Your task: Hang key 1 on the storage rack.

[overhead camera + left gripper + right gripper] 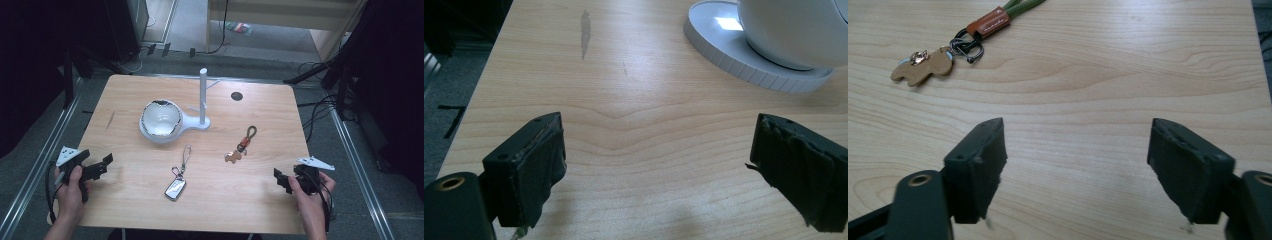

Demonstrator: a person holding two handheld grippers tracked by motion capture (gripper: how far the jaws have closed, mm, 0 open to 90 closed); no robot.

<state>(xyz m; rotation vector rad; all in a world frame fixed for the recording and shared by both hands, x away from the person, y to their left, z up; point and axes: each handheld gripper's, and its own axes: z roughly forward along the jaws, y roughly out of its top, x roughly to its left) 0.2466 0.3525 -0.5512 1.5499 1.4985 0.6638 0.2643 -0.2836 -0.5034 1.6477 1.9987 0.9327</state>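
- Both claws sit at the near edge of the counter (130, 205), the left claw (100, 167) at one end and the right claw (280, 181) at the other, each in a person's hand.
- Left claw: jaws spread wide with bare wood between them; it holds nothing. Ahead of it and off to its right stands a white bowl (796, 30) on the round foot of a white stand (744, 62).
- Right claw (1075, 165): jaws also well apart, nothing between the pads. Ahead of it and to its left lies the leather keychain (923, 67), a tan animal-shaped tag on a dark ring with a brown tab and a green cord.
- Silver key fob (175, 189) with a thin lanyard lies flat between the two claws, somewhat nearer the left one, clear of both.
- Stand's upright post (203, 95) rises beyond the bowl, farther from both claws than either keychain; a short peg juts from it near the top, with nothing hanging from post or peg.
- Progress, as judged: work has not visibly begun. Both keychains lie loose on the counter, untouched, and the bowl's contents cannot be made out. Picking up and placing each item remains to be done.
- Markings: no brand, label or legible writing on any item; pale stitching on the brown tab is too small to read.
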